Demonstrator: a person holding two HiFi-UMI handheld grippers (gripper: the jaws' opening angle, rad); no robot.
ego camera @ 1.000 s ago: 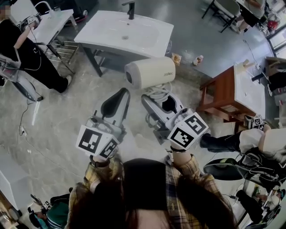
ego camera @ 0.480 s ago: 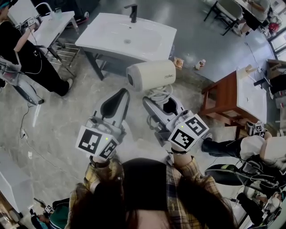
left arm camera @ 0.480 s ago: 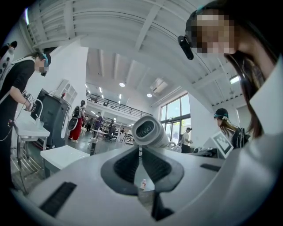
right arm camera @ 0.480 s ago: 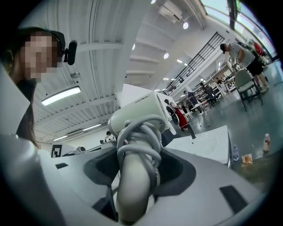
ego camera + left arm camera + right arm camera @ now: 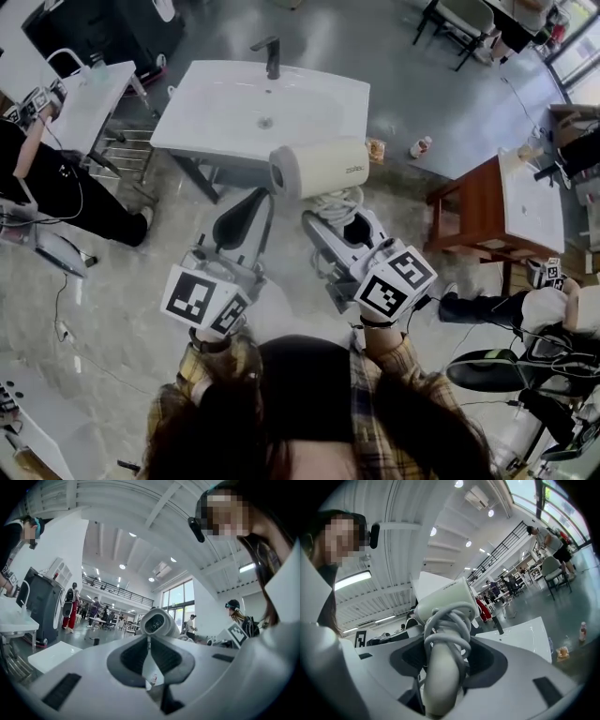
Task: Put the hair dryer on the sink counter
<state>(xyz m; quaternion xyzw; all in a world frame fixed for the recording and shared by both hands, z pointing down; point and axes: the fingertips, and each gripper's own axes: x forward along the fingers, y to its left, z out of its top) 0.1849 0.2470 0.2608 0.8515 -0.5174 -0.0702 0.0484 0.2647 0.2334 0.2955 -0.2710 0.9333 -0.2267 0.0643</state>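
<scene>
The cream hair dryer [image 5: 319, 167] hangs in the air, its barrel level with the front edge of the white sink counter [image 5: 225, 103]. My right gripper [image 5: 342, 220] is shut on its handle, which has the cord coiled round it. In the right gripper view the handle [image 5: 443, 677] fills the gap of my right gripper [image 5: 443, 656], and the sink counter [image 5: 525, 632] lies beyond. My left gripper [image 5: 246, 211] is held to the dryer's left, shut and empty. In the left gripper view the dryer's barrel [image 5: 157, 623] shows just past my left gripper [image 5: 149, 641].
A black faucet [image 5: 270, 56] stands at the sink's back edge. A second white counter [image 5: 89, 94] and a person in black [image 5: 56, 187] are at the left. At the right stands a wooden table [image 5: 469, 202]. A small bottle [image 5: 421, 146] lies on the floor.
The sink counter has come closer in the head view, and the dryer's barrel now reaches its front edge. Both grippers keep their hold and spacing.
</scene>
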